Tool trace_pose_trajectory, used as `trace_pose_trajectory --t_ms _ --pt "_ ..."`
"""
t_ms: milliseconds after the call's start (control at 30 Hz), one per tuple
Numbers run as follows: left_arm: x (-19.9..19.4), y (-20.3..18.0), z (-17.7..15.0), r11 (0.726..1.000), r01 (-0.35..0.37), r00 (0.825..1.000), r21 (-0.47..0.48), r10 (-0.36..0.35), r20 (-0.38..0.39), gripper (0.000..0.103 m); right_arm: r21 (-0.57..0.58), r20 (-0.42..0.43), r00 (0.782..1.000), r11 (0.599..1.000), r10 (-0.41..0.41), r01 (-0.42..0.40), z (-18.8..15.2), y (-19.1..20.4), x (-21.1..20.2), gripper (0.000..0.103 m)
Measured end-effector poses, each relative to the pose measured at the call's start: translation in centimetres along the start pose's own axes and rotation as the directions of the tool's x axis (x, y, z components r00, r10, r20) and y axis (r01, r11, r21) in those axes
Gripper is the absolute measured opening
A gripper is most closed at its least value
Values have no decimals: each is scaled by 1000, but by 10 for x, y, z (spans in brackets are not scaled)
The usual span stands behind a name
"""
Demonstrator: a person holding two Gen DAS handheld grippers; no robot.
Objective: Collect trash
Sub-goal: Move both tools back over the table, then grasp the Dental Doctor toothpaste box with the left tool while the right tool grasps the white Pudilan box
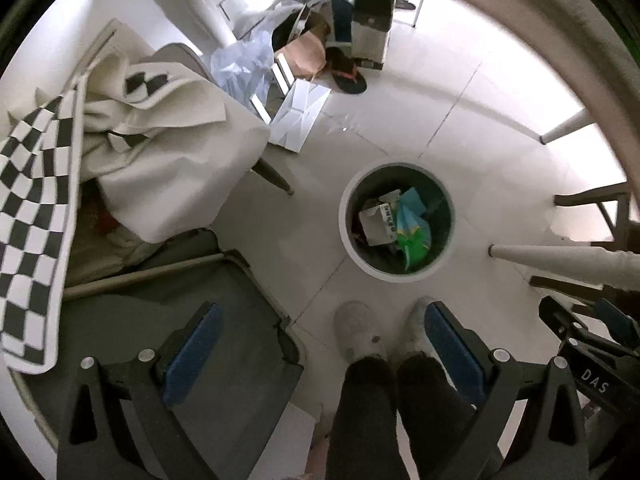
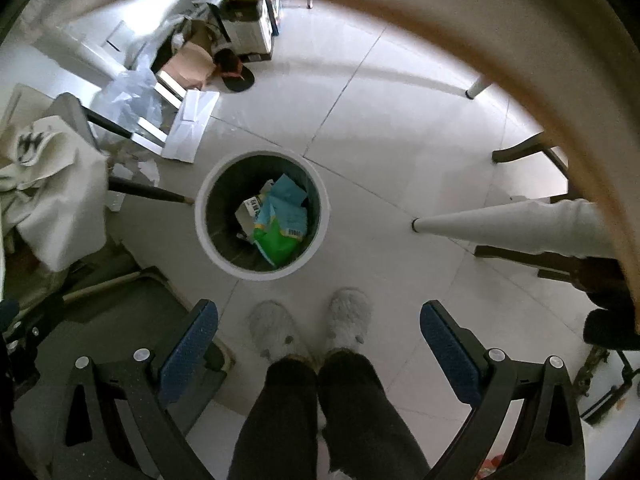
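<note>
A round white trash bin (image 1: 347,236) stands on the tiled floor, also in the right wrist view (image 2: 202,232). Inside lie blue and green wrappers (image 1: 412,224) (image 2: 280,220) and a white carton (image 1: 378,222) (image 2: 250,210). My left gripper (image 1: 322,332) is open and empty, held high above the floor, with the bin ahead of it. My right gripper (image 2: 320,328) is open and empty, also high above the floor with the bin ahead. The right gripper's body shows at the far right of the left wrist view (image 1: 592,344).
The person's feet in white slippers (image 2: 308,328) stand just in front of the bin. A grey chair (image 1: 160,320) with cream and checkered cloth (image 1: 36,200) is on the left. White table legs (image 2: 500,224) and the table's round edge (image 2: 520,60) are right. Boxes, plastic and paper (image 1: 304,52) lie beyond.
</note>
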State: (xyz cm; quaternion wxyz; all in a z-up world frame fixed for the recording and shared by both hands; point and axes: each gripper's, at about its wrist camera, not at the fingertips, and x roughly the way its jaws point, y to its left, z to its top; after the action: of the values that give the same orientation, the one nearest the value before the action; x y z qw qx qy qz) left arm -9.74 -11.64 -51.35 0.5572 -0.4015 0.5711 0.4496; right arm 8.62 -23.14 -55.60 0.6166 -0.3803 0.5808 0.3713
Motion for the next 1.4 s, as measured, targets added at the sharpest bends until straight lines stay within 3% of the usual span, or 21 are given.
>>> trace_pose_trajectory --t_ms 367,567,767,933,1067,1133,1200,1300,1400 --pt "-120 18 -19 999 42 998 4 -42 55 103 3 85 996 999 41 -41 -24 0 -155 102" --pt "-177 22 0 1000 23 992 -10 -21 126 103 43 124 986 992 110 -116 -1 -7 -224 102" --pt "-222 -2 66 1000 -18 966 13 14 257 103 100 182 971 980 154 -174 71 -27 -265 102" --pt "-235 -38 140 997 -55 945 58 33 325 103 167 211 970 973 122 -159 167 -67 -273 102" --pt "-234 -89 225 979 -122 929 163 55 367 103 193 196 977 974 83 -121 257 -105 -264 102" --pt "-229 -118 272 955 -178 919 236 75 387 103 216 175 982 970 71 -109 314 -132 -248 102" --pt "-216 -153 321 910 -239 913 340 92 397 103 239 161 985 966 60 -98 355 -154 -235 102" --pt "-197 -198 378 812 -311 910 493 106 400 103 278 124 991 957 53 -86 414 -189 -211 102" --pt "-175 -240 421 680 -383 901 625 126 415 103 314 91 994 946 55 -81 456 -218 -188 102"
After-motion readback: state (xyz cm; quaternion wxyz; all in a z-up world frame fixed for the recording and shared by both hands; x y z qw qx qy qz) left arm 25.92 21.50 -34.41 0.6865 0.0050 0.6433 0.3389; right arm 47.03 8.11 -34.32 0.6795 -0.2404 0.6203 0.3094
